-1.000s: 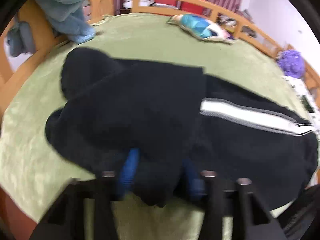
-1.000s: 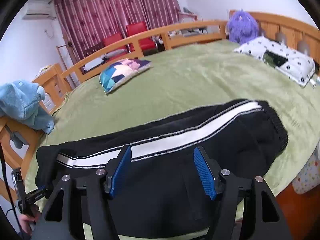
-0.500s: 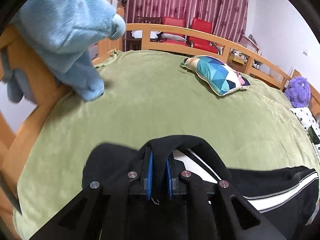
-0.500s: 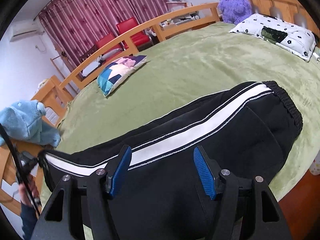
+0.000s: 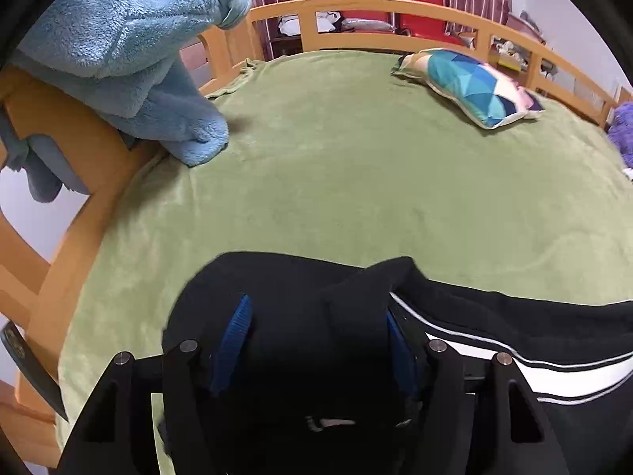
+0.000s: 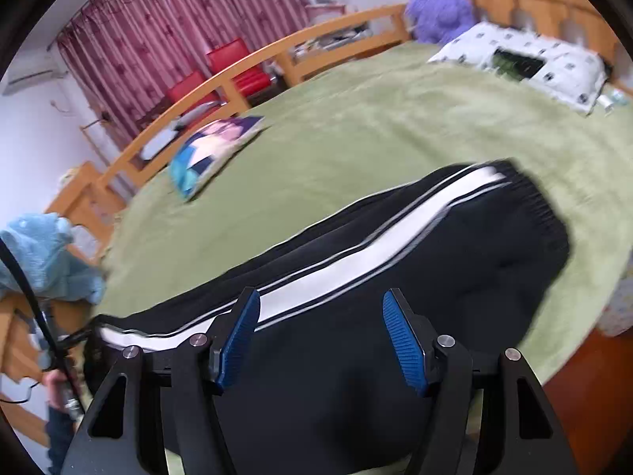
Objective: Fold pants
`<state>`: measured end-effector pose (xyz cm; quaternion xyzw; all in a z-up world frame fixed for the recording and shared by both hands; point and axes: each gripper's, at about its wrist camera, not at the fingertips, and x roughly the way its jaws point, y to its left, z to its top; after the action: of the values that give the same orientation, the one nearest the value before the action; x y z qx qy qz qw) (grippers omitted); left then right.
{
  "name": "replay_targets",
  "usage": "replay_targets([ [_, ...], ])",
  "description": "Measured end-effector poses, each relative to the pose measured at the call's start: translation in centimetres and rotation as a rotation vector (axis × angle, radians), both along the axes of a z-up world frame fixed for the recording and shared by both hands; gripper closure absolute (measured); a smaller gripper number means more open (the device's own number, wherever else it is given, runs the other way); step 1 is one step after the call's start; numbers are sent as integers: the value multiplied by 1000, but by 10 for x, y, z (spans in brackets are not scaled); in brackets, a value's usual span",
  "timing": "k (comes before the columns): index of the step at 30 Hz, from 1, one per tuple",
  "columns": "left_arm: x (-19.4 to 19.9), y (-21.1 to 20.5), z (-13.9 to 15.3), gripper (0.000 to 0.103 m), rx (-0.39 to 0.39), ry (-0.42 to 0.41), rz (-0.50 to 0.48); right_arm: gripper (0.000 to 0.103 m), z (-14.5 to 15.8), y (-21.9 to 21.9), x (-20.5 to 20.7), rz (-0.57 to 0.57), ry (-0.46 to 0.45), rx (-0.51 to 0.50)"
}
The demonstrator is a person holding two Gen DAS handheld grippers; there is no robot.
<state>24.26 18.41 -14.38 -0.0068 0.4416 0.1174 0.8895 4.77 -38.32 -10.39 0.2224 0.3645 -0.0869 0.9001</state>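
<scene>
Black pants with a white side stripe lie across the green bed cover, waistband toward the right. In the left wrist view the leg end of the pants lies bunched between my fingers. My left gripper is open, its blue pads wide apart with the black cloth lying loose between them. My right gripper is open and empty just above the middle of the pants.
A blue fleece blanket hangs over the wooden bed rail at the left. A patterned cushion lies at the far side. A spotted white pillow and a purple plush toy sit by the headboard.
My left gripper was shut on the pants leg end half a second ago and has now opened, letting the cloth go. My right gripper stayed open and shifted slightly over the pants.
</scene>
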Motion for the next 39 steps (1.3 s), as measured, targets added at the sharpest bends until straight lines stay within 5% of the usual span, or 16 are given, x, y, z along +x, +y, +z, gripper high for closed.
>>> replay_targets([
  [4, -22, -20, 9, 31, -25, -39, -14, 28, -5, -32, -12, -126, 63, -228],
  [6, -31, -31, 12, 30, -63, -48, -28, 27, -17, -51, -12, -137, 111, -231],
  [11, -50, -64, 15, 30, -162, -59, -54, 27, -76, -115, -12, -213, 199, -46],
  [14, -60, -84, 17, 30, -204, -66, -68, 27, -101, -148, -13, -247, 120, 116],
  [18, -69, -112, 16, 30, -227, -43, -102, 12, -124, -179, -2, -292, 48, 248],
  [21, -73, -131, 17, 30, -220, -31, -125, 18, -144, -198, 11, -308, 8, 379],
  [23, -75, -137, 19, 30, -220, -28, -135, 55, -140, -205, 18, -345, -8, 363],
  [25, -79, -141, 26, 30, -221, -40, -142, 63, -111, -209, 23, -280, -49, 318],
  [29, -94, -141, 42, 30, -192, -90, -155, 65, -38, -204, 1, -164, -275, 199],
  [31, -101, -136, 43, 30, -201, -94, -160, 59, -39, -210, 4, -174, -238, 180],
  [33, -108, -126, 39, 30, -209, -82, -152, 48, -64, -215, 16, -204, -99, 134],
  [36, -118, -108, 33, 30, -210, -72, -130, 48, -114, -220, 24, -228, 141, 156],
  [39, -124, -87, 25, 30, -214, -51, -93, 40, -110, -205, 2, -247, 116, 78],
])
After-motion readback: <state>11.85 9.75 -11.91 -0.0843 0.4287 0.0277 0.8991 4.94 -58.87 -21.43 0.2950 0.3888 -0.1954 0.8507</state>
